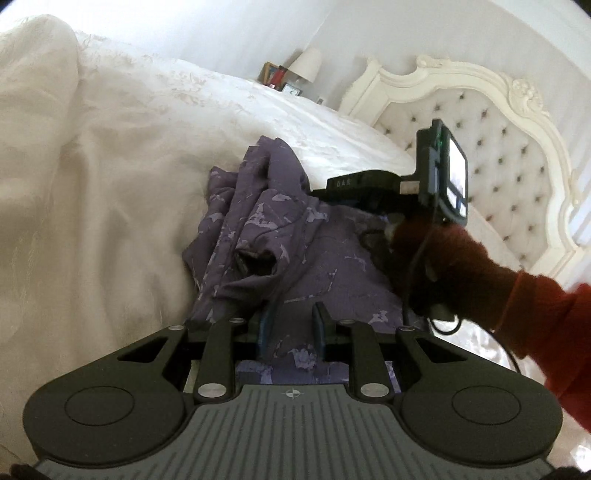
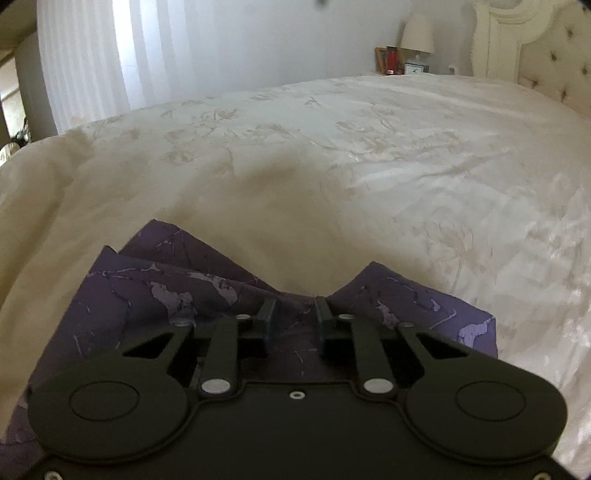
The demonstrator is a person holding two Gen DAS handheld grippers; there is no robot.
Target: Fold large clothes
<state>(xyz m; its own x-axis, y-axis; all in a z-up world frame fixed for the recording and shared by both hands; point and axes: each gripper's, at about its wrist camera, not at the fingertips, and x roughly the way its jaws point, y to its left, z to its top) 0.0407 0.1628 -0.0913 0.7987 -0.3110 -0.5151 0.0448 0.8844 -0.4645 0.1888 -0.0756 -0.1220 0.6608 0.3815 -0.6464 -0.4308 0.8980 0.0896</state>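
Note:
A purple garment (image 1: 295, 243) with a pale marbled print lies crumpled on the cream bedspread (image 1: 92, 184). My left gripper (image 1: 293, 321) is shut on its near edge, with cloth running up between the narrow jaws. Beyond it, a hand in a red sleeve (image 1: 535, 314) holds the black body of the right gripper (image 1: 362, 182) down at the garment's far right side. In the right wrist view the right gripper (image 2: 295, 317) pinches a fold of the purple garment (image 2: 155, 295), and the cloth fans out to both sides of the fingers like a bow.
The cream bedspread (image 2: 332, 166) stretches wide beyond the garment. A tufted white headboard (image 1: 498, 147) stands at the right. A lamp (image 2: 417, 35) and small items sit on a nightstand at the far side. White curtains (image 2: 92, 55) hang at the far left.

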